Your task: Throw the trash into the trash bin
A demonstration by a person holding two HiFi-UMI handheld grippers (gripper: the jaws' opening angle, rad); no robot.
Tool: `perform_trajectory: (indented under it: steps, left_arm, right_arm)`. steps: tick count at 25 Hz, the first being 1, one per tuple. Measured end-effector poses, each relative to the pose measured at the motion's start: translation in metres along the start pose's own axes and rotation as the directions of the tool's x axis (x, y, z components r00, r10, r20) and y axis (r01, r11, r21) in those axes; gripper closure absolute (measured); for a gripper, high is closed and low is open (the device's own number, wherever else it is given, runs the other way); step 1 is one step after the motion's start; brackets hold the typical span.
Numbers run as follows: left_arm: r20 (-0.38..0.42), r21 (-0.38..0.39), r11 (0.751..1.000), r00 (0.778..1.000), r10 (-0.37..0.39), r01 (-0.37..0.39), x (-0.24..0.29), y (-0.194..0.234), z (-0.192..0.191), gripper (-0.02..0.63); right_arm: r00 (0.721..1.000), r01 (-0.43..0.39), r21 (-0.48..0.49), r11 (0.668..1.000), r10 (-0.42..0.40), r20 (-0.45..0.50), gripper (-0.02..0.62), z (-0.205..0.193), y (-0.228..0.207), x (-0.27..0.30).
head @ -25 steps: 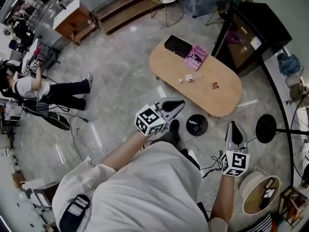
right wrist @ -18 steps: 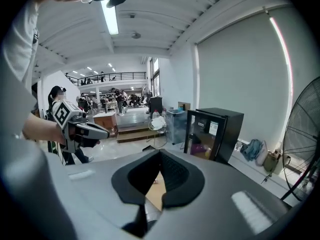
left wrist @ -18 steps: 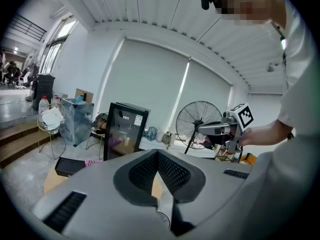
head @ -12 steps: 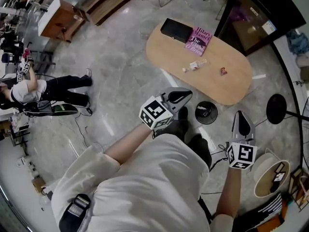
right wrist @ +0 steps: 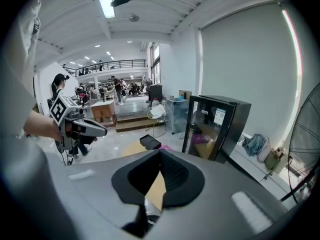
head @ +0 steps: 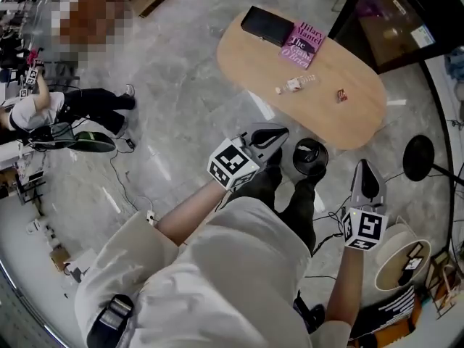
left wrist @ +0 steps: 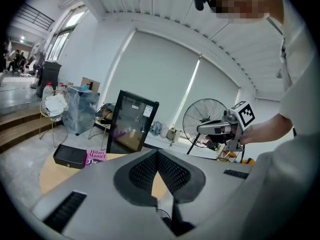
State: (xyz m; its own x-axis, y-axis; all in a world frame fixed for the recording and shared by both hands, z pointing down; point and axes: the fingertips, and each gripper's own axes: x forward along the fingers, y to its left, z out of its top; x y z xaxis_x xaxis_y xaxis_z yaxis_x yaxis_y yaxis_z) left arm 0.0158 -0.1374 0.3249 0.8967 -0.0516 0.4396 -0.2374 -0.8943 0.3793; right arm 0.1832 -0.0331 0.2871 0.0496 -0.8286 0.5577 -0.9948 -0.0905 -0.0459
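Observation:
Two bits of trash lie on the oval wooden table (head: 362, 114): a pale wrapper (head: 293, 84) and a small red piece (head: 341, 94). A round black trash bin (head: 310, 154) stands on the floor at the table's near edge, just ahead of the person's feet. My left gripper (head: 267, 136) is shut and empty, hanging left of the bin. My right gripper (head: 366, 178) is shut and empty too, to the right of the bin. In the left gripper view the jaws (left wrist: 158, 153) meet over the table; the right gripper view shows the same (right wrist: 160, 151).
A black box (head: 264, 26) and a pink book (head: 304, 42) lie at the table's far end. A black glass-fronted cabinet (head: 395, 27) stands behind it. A fan's round base (head: 420, 158) and a pale round basket (head: 397, 263) sit at right; cables cross the floor. A person (head: 43, 114) sits far left.
The person has stepped toward the table, so the bin now lies right ahead of the feet. Both grippers have come down and forward, and both stayed shut.

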Motion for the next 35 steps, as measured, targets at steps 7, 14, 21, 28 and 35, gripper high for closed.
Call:
perform_trajectory:
  steps: [7,14,21,28,35]
  left_arm:
    - [0.007,-0.053,0.996,0.997,0.074,-0.073,0.023,0.002,-0.020,0.600]
    - [-0.002,-0.096,0.987,0.991,0.133,-0.132,0.054,0.003,-0.053,0.600]
    - [-0.030,-0.127,0.978,0.986,0.165,-0.168,0.093,0.019,-0.096,0.600]
    - [-0.044,-0.149,0.972,0.983,0.177,-0.181,0.137,0.038,-0.140,0.600]
    - [-0.066,-0.165,0.965,0.979,0.195,-0.203,0.165,0.057,-0.189,0.600]
  right_arm:
    - [0.997,-0.060,0.000,0.998,0.060,-0.046,0.584,-0.031,-0.026,0.036]
    - [0.988,-0.128,0.005,0.992,0.128,-0.089,0.583,-0.070,-0.051,0.084]
    - [0.971,-0.186,0.015,0.982,0.186,-0.151,0.548,-0.120,-0.068,0.151]
    - [0.949,-0.229,0.010,0.973,0.225,-0.219,0.515,-0.181,-0.078,0.220]
    - [0.938,-0.230,0.010,0.973,0.224,-0.262,0.483,-0.238,-0.090,0.295]
